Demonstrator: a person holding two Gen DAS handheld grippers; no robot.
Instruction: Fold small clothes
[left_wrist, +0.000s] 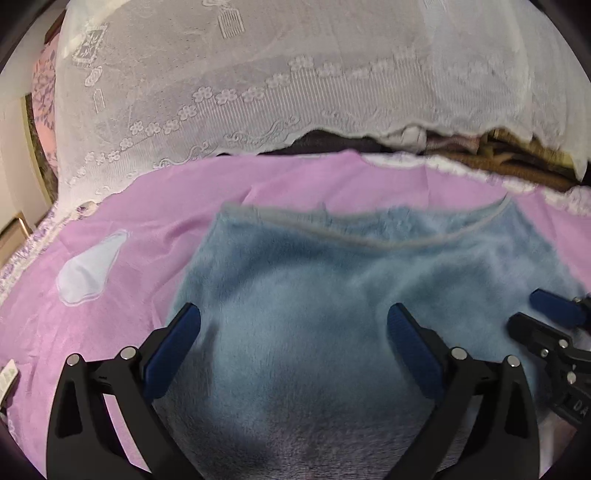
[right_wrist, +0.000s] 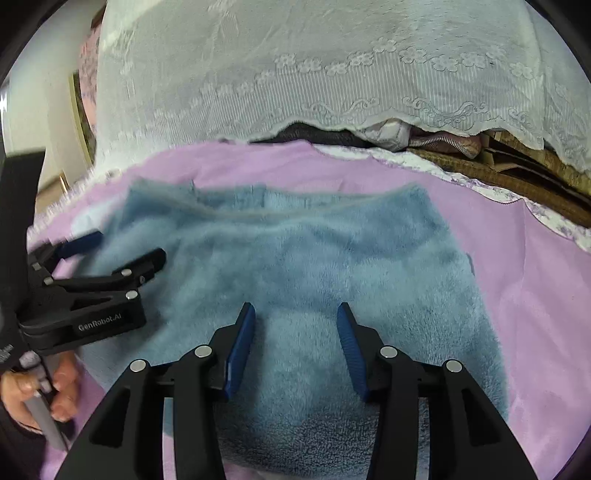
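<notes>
A fluffy light-blue garment (left_wrist: 314, 295) lies flat on a pink bedsheet (left_wrist: 129, 295), its grey-trimmed edge at the far side. My left gripper (left_wrist: 293, 314) is open wide and empty, its fingers over the garment's near left part. My right gripper (right_wrist: 295, 314) is open and empty over the garment (right_wrist: 314, 266), near its front middle. The right gripper also shows at the right edge of the left wrist view (left_wrist: 532, 310). The left gripper shows at the left of the right wrist view (right_wrist: 125, 247), held by a hand (right_wrist: 44, 387).
A white lace cover (left_wrist: 258, 74) hangs over a pile of stuff behind the sheet (right_wrist: 535, 295). Dark and brown fabrics (right_wrist: 498, 162) show under its hem. A white patch (left_wrist: 88, 269) marks the sheet at left. A label (left_wrist: 7, 380) lies at the left edge.
</notes>
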